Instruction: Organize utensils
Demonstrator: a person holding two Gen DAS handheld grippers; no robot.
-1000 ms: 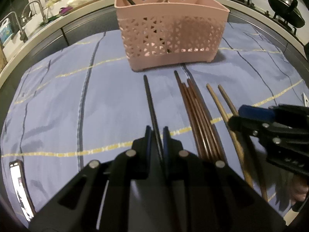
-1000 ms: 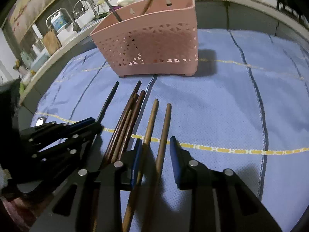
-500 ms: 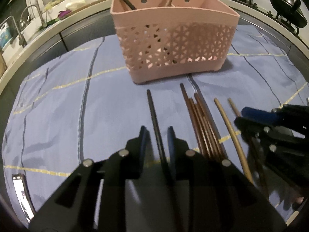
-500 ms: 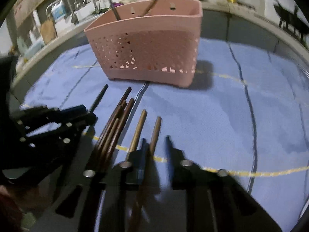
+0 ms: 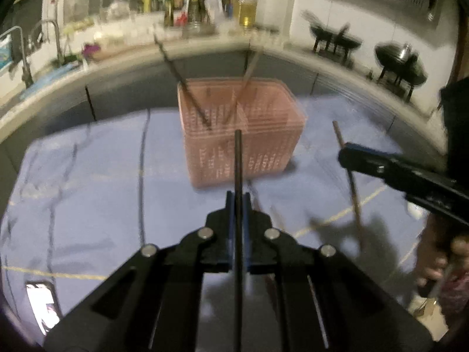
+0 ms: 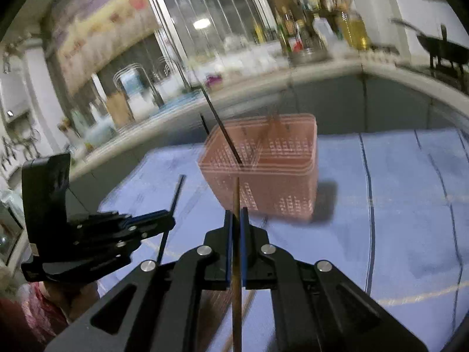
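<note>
My left gripper [image 5: 238, 202] is lifted above the cloth, its jaws closing tight on a black chopstick [image 5: 238, 161] that points at the pink basket [image 5: 243, 143]. My right gripper [image 6: 236, 214] is raised as well, its jaws closing on a light-brown chopstick [image 6: 236, 196]. Each gripper shows in the other's view: the right gripper [image 5: 344, 154] with its brown chopstick [image 5: 350, 182], and the left gripper [image 6: 171, 220] with the black chopstick [image 6: 176, 193]. The pink basket [image 6: 278, 176] holds a black and a brown chopstick, both leaning. Other chopsticks [image 5: 278, 217] lie blurred on the cloth below.
A blue striped cloth [image 5: 102, 190] covers the table. A phone [image 5: 41, 302] lies at its near left corner. Behind runs a counter with a sink tap [image 5: 55, 41], bottles [image 5: 246, 6] and woks [image 5: 398, 61] at the right.
Both grippers have shut on a chopstick each and risen off the cloth with it. The views have tilted up, so the counter behind now shows.
</note>
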